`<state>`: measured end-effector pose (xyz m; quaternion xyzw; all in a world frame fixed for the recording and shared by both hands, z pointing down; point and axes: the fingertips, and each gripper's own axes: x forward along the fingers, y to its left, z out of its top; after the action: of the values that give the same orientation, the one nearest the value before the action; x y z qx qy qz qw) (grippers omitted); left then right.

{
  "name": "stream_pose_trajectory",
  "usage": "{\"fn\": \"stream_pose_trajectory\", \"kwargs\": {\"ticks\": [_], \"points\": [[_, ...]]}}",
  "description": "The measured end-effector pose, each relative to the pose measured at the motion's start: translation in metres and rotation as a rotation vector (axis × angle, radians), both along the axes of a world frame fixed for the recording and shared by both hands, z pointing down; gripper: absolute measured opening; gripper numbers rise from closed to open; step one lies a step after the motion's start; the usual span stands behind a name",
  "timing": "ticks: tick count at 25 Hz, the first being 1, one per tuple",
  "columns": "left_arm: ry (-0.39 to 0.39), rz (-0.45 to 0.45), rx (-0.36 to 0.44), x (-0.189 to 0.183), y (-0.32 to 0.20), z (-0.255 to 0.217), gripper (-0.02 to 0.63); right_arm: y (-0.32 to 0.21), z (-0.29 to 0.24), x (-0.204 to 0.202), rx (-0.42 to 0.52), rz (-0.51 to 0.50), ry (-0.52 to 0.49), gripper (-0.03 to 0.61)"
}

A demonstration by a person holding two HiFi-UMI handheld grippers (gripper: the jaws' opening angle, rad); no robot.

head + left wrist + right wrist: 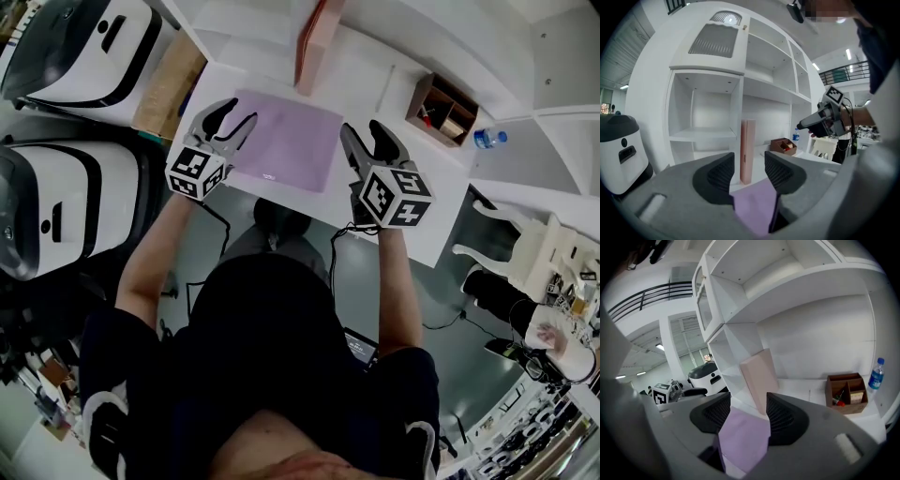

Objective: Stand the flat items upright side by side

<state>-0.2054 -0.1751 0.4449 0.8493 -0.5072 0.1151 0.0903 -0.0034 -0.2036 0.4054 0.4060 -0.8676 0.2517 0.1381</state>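
A thin purple rectangular folder (286, 141) lies flat on the white counter (370, 80), near its front edge, between the two grippers. Beyond it, at the far side of the counter, a flat pale pink rectangular book (314, 42) stands upright on its edge, close beside a vertical panel of the white shelving unit (705, 112); whether it touches the panel I cannot tell.

The left gripper (236, 117) is at the folder's near-left corner. In the left gripper view its fingers (723, 171) stand moderately apart. The purple folder (757, 206) shows low in the gap between them, and neither pad presses on it. The pink book (747, 150) stands straight ahead beyond the gap.

The right gripper (364, 131) is at the folder's right edge. In the right gripper view its fingers (780, 414) are likewise apart, a little wider. The folder (743, 437) lies flat below and between them, ungripped, and the pink book (759, 378) is beyond it.

To the right on the counter, well apart from the folder, sits a small brown wooden organiser box (441, 108) with open compartments. A clear water bottle with a blue label (487, 139) stands just to its right. A white chair (520, 248) is on the floor to the right of the counter, and large white-and-black machines (84, 47) stand to the left.
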Motion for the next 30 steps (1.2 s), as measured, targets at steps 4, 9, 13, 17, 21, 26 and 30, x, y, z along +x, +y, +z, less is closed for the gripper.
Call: {"fn": "stream_pose_trajectory", "kwargs": {"ticks": [4,9,13,17,21,26,30], "points": [[-0.004,0.022,-0.032,-0.001,-0.005,0.009,0.239,0.022,0.032,0.008,-0.077,0.007,-0.007,0.242],[-0.009,0.036,-0.080,-0.006,-0.014,0.023,0.260,0.050,0.069,0.011,-0.174,0.003,-0.031,0.244],[-0.038,0.067,-0.114,-0.006,-0.019,0.035,0.296,0.069,0.094,0.010,-0.255,-0.001,-0.083,0.244],[-0.058,0.084,-0.167,-0.009,-0.025,0.052,0.308,0.087,0.125,0.014,-0.334,-0.001,-0.096,0.247],[-0.062,0.066,-0.228,-0.023,-0.034,0.071,0.308,0.100,0.154,0.018,-0.416,0.007,-0.129,0.252],[-0.111,0.093,-0.302,-0.030,-0.037,0.093,0.325,0.111,0.177,0.022,-0.488,0.032,-0.196,0.258],[-0.158,0.130,-0.353,-0.033,-0.040,0.110,0.337,0.122,0.191,0.023,-0.539,0.053,-0.239,0.259]]}}
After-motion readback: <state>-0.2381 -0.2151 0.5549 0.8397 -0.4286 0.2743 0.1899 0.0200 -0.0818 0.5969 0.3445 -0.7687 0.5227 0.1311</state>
